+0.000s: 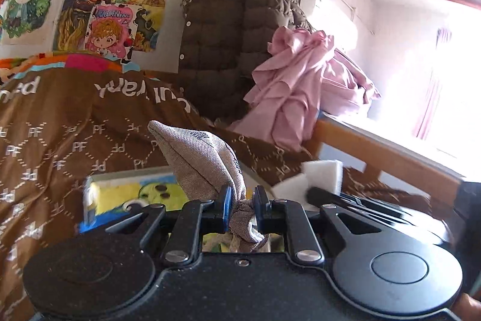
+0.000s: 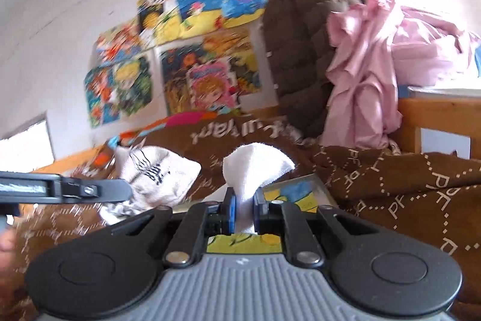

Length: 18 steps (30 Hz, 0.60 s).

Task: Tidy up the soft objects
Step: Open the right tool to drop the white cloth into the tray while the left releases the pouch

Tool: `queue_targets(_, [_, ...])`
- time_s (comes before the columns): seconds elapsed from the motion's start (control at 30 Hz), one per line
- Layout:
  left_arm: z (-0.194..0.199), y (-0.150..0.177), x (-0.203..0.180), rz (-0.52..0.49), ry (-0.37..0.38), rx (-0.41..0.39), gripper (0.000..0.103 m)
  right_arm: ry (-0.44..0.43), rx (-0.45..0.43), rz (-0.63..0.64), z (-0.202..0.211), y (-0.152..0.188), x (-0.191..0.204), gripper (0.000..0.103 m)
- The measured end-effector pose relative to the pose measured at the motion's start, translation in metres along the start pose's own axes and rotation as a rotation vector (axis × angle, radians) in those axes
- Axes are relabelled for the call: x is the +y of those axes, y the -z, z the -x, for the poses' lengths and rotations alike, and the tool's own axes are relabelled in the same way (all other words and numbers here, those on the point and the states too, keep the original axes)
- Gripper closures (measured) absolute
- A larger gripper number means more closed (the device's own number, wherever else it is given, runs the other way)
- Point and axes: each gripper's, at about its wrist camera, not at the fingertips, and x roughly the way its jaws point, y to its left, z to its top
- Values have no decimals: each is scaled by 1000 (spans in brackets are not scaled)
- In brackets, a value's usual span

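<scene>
In the left wrist view my left gripper (image 1: 242, 194) is shut on the lower end of a grey-beige woven sock (image 1: 204, 158), which stands up between the fingers. To its right a white soft piece (image 1: 323, 173) shows beside a black part of the other gripper. The right wrist view has my right gripper (image 2: 244, 197) shut on that white soft cloth piece (image 2: 257, 163), which bulges above the pads. A pale sock with black print (image 2: 156, 170) hangs by the left gripper's arm (image 2: 60, 188) at the left edge. Both grippers hover over a framed colourful picture (image 1: 120, 191).
A brown blanket (image 1: 60, 125) with white "PF" print covers the bed. At the back a brown quilted jacket (image 1: 234, 35) and bunched pink cloth (image 1: 294, 80) hang over the wooden bed frame (image 1: 345, 140). Drawings (image 1: 105, 20) cover the wall.
</scene>
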Motion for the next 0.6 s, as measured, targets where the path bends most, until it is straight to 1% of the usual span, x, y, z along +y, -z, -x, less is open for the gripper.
queue_targets(0.07, [-27, -3, 9, 10, 4, -5, 86, 13, 4, -16, -11, 2, -11, 91])
queue_targets(0.13, [-52, -5, 21, 41, 12, -4, 86, 29, 14, -26, -23, 3, -21, 91])
queue_targets(0.2, [-76, -6, 31, 64, 21, 15, 86, 43, 30, -46, -36, 2, -31, 91])
queue_targets(0.3, [-104, -4, 38, 66, 35, 63, 86, 62, 35, -51, -51, 4, -38, 91])
queue_targets(0.4, [-124, 2, 45, 62, 53, 117, 86, 78, 71, -33, -65, 11, -39, 91])
queue_targets(0.6, [-147, 20, 58, 112, 74, 231, 86, 118, 200, -25, -91, 31, -42, 91])
